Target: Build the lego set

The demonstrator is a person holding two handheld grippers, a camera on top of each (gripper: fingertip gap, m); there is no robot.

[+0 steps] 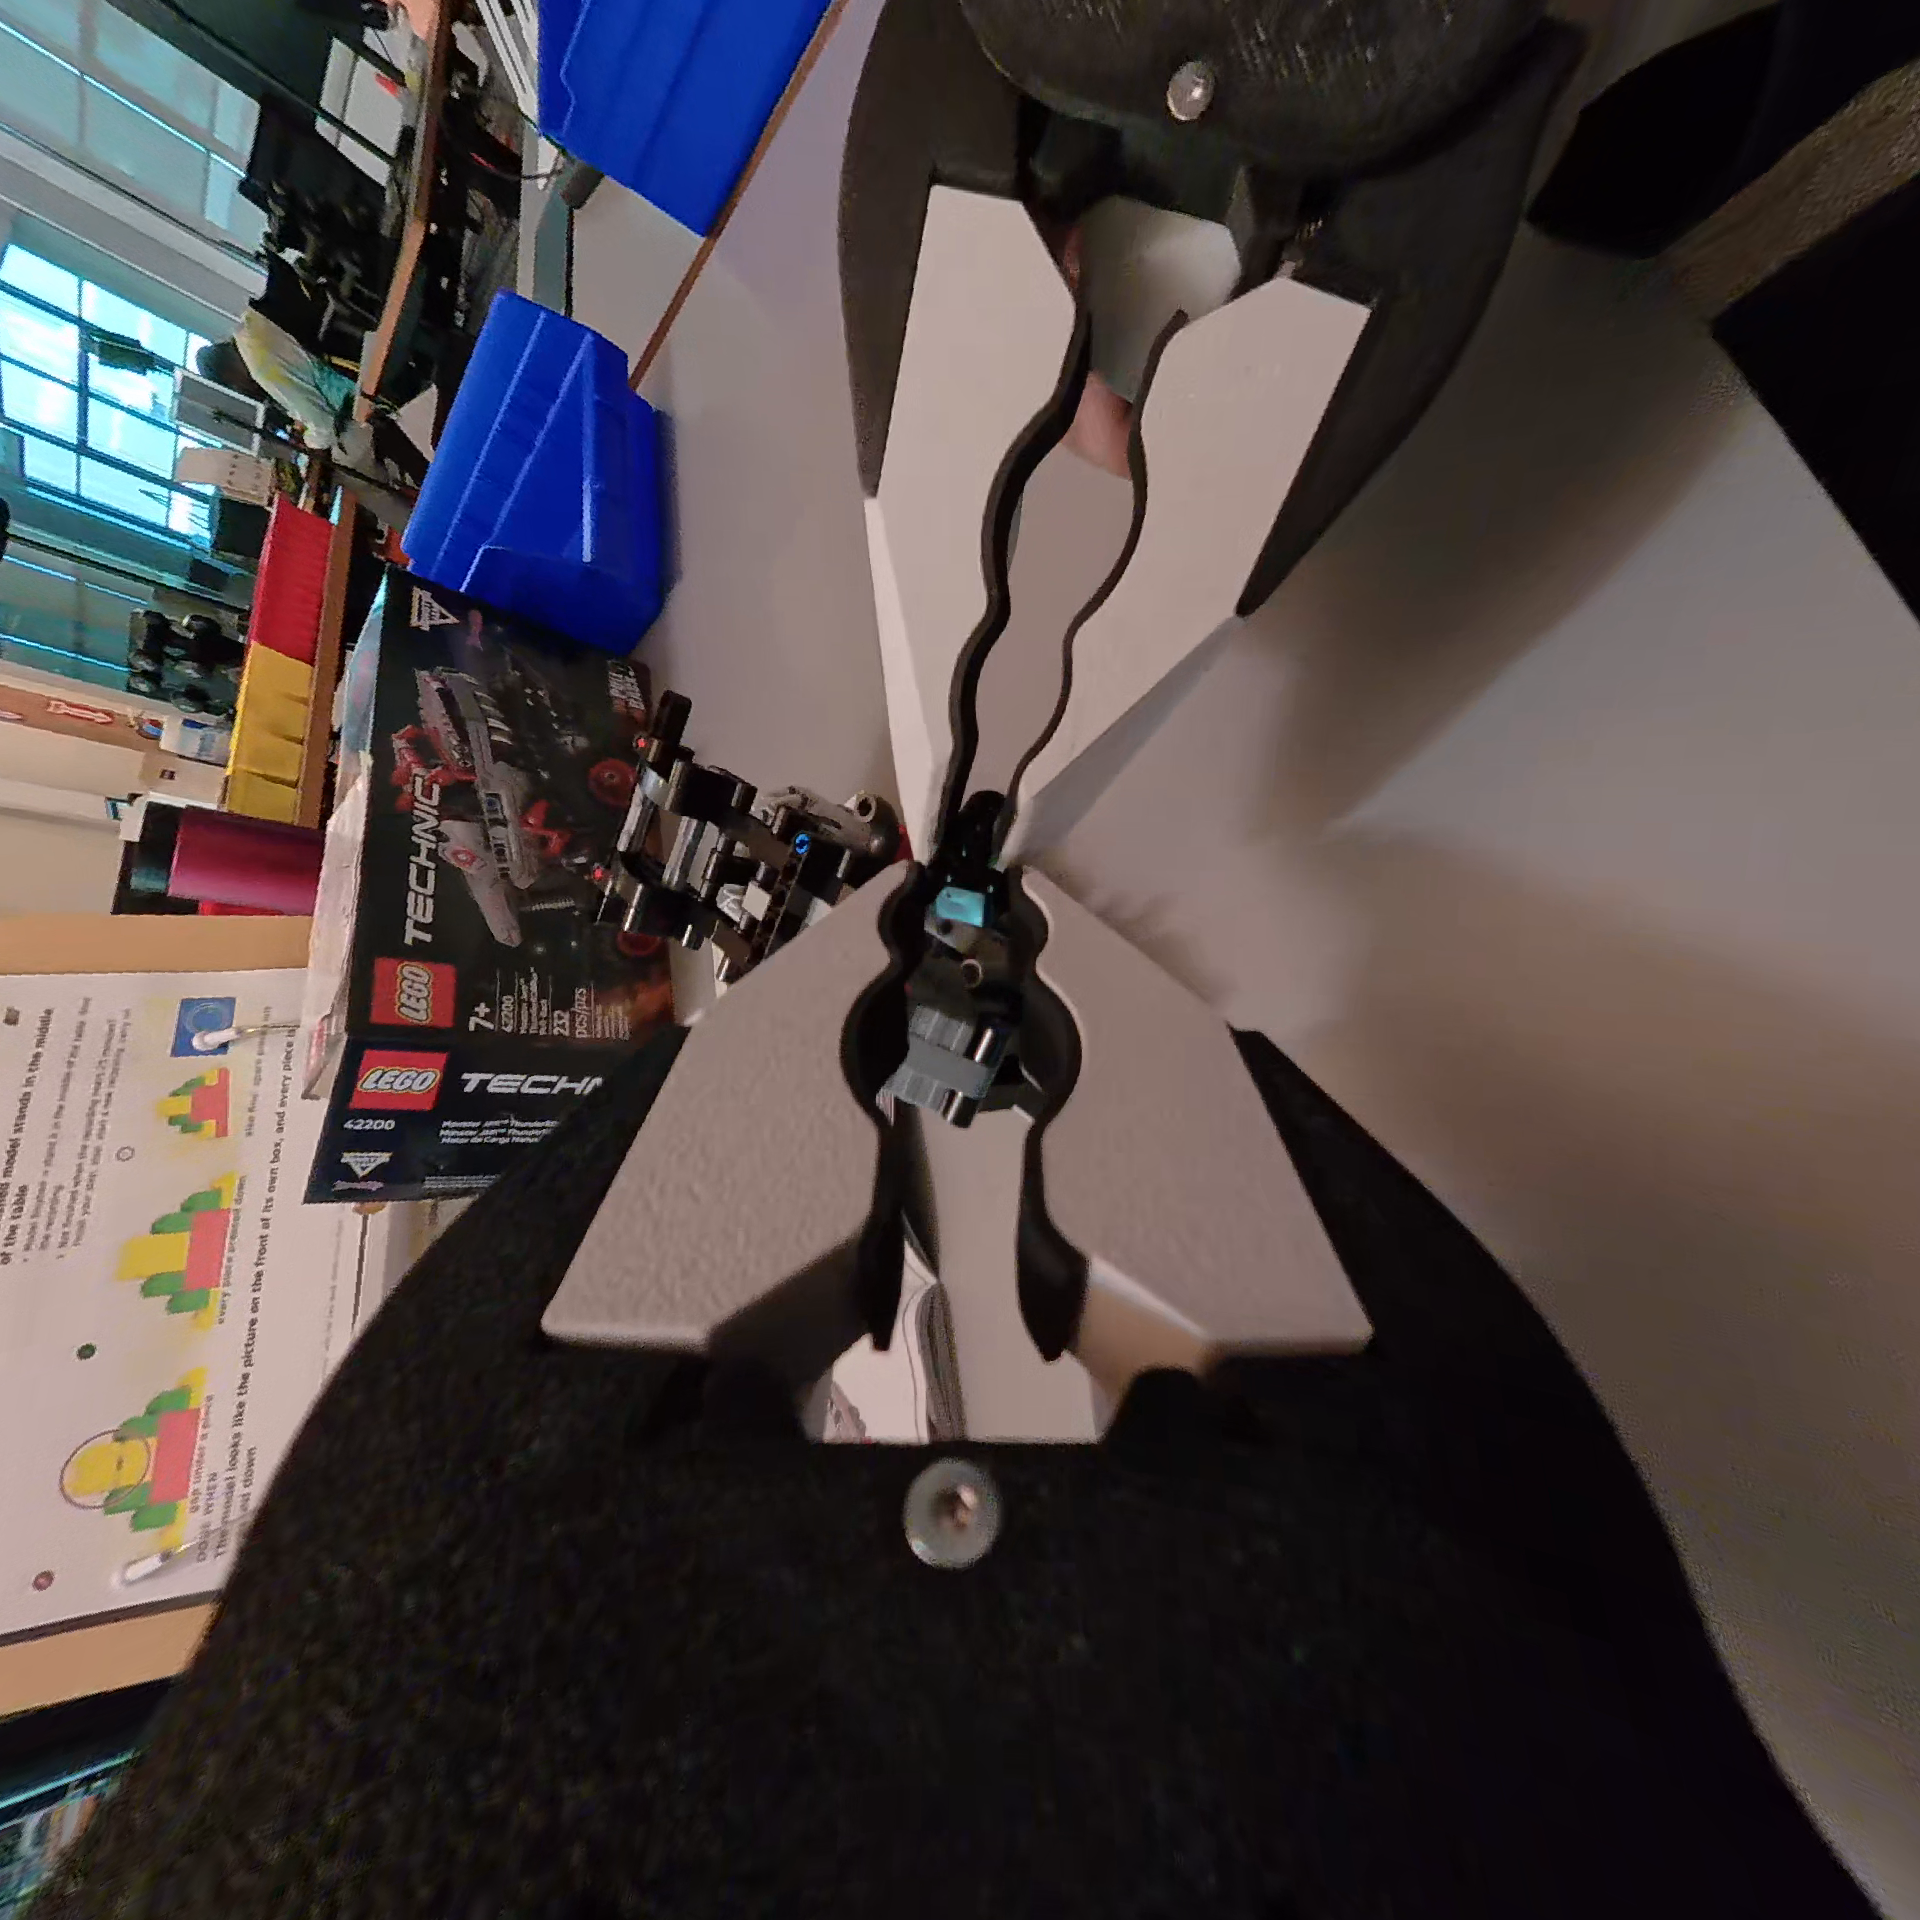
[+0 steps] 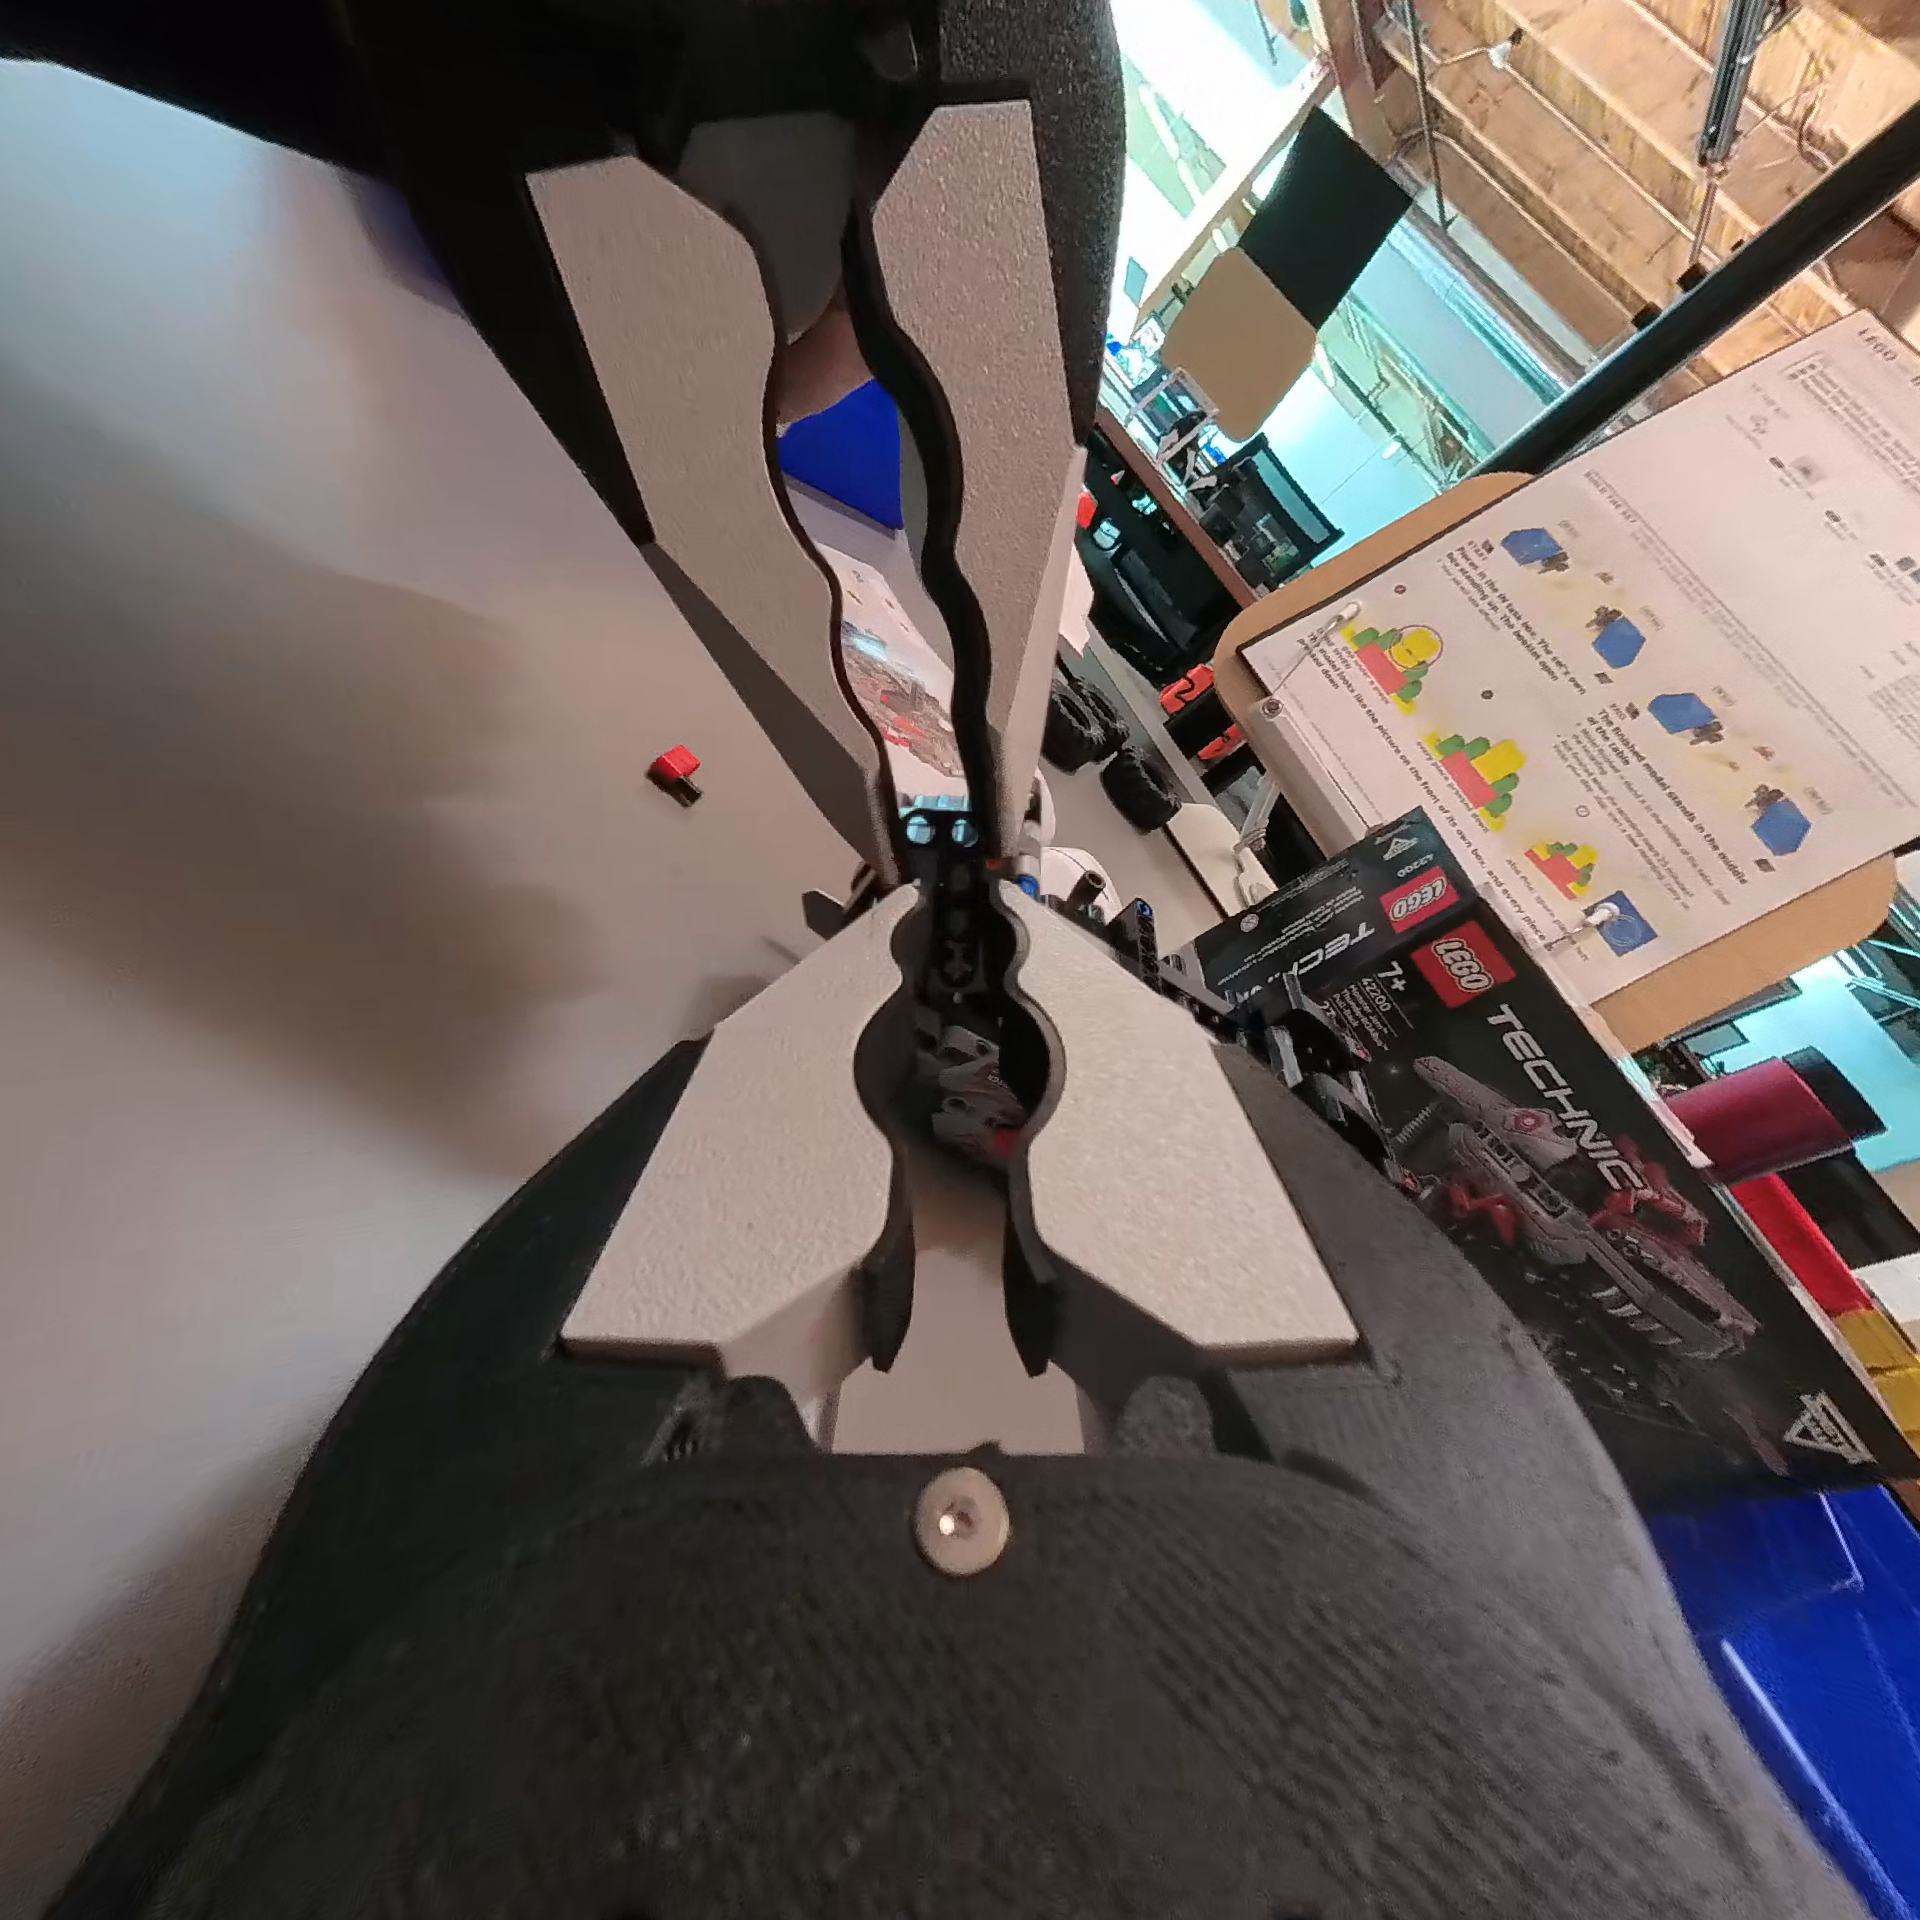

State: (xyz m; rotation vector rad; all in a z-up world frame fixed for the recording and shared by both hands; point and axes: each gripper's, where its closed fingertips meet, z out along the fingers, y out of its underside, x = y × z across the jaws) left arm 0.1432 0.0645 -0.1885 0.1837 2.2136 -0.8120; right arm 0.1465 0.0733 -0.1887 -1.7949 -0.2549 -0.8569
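- The left gripper [image 1: 961, 894] is seen clamped on a small sub-assembly [image 1: 956, 997] of black, grey and light-blue pieces, which is held between its fingers at the tips and runs back into the rounded notch.
- The right gripper [image 2: 961, 894] is closed on a black holed beam [image 2: 954, 935], held between its fingertips; grey and red parts behind it are glimpsed through the notch.
- The two grippers are met tip to tip, so both appear to be gripping one joined model; this cannot be told for certain.
- A separate partly built chassis [image 1: 717, 852] is seen beyond the left gripper's tips, to their left, in front of the set box [image 1: 488, 831].
- A loose red piece [image 2: 675, 774] lies on the table [image 2: 260, 623], ahead and to the left of the right gripper.
- The model is judged light, rigid and smooth-sided; pin joints could be popped apart by twisting.
- Hold is best taken across a beam's flat sides, near the joint being pressed.
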